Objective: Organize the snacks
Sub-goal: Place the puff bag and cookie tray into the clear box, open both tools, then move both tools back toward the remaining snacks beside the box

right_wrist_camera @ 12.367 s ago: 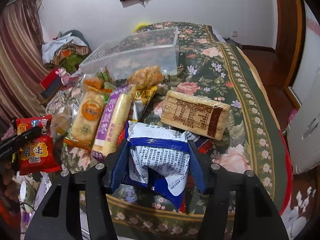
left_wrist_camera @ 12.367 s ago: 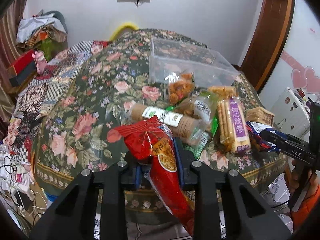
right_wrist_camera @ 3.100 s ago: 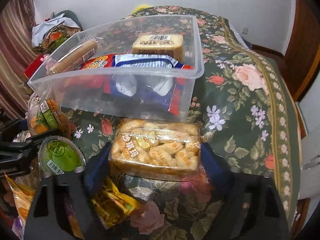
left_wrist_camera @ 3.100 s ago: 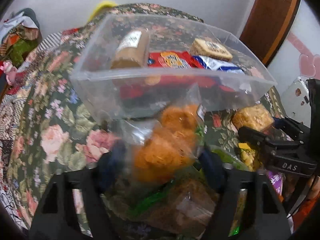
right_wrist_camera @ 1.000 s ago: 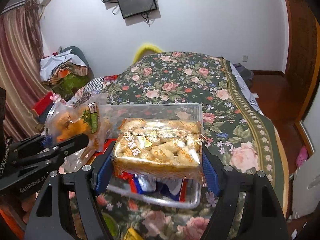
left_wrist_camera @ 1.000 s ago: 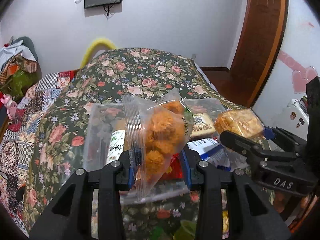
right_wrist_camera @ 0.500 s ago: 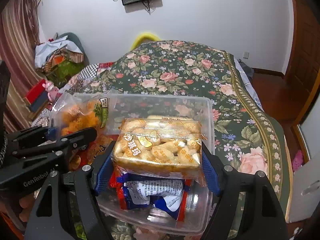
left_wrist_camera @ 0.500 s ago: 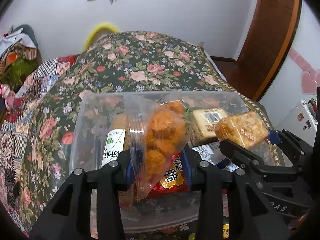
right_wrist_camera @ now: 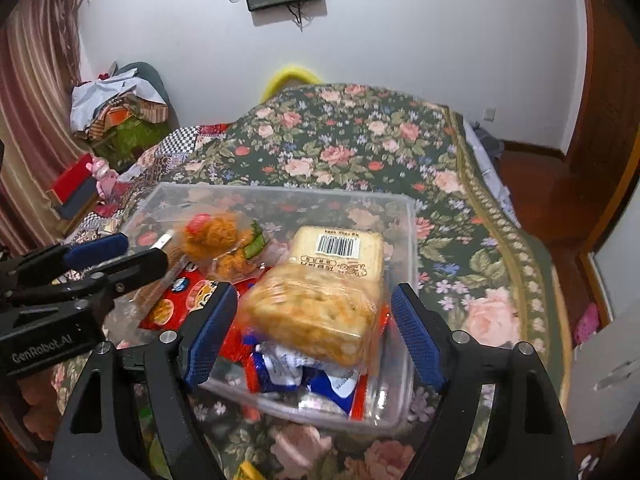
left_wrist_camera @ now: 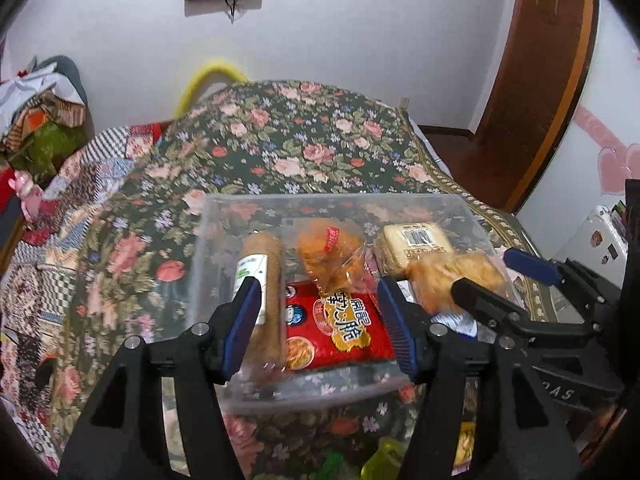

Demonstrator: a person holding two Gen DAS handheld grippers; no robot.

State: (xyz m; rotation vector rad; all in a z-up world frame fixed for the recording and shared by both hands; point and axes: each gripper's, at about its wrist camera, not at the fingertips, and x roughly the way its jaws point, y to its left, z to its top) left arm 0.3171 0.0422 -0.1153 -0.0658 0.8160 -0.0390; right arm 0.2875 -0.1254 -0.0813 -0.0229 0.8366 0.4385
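A clear plastic bin (left_wrist_camera: 332, 197) (right_wrist_camera: 280, 190) stands on the floral cloth. It holds a biscuit roll (left_wrist_camera: 260, 276), a red packet (left_wrist_camera: 336, 328), a tan barcode packet (right_wrist_camera: 338, 248) and a blue-white packet (right_wrist_camera: 316, 380). My left gripper (left_wrist_camera: 320, 324) (right_wrist_camera: 124, 254) hangs over the bin's near edge, jaws opening, nothing between them. The bag of orange fried snacks (left_wrist_camera: 328, 252) (right_wrist_camera: 224, 240) lies in the bin beyond it. My right gripper (right_wrist_camera: 312, 334) (left_wrist_camera: 496, 276) is opening too. The golden pastry pack (right_wrist_camera: 320, 312) (left_wrist_camera: 456, 276) sits tilted and blurred between its pads, touching neither.
A green jelly cup (left_wrist_camera: 384, 456) and a yellow packet (left_wrist_camera: 464, 448) lie on the cloth in front of the bin. Clothes are piled at the far left (right_wrist_camera: 120, 116). A wooden door (left_wrist_camera: 532, 80) and a white appliance (left_wrist_camera: 592, 236) stand to the right.
Both grippers have opened over the bin. The fried-snack bag has dropped from the left jaws into the bin. The pastry pack has tipped free of the right pads.
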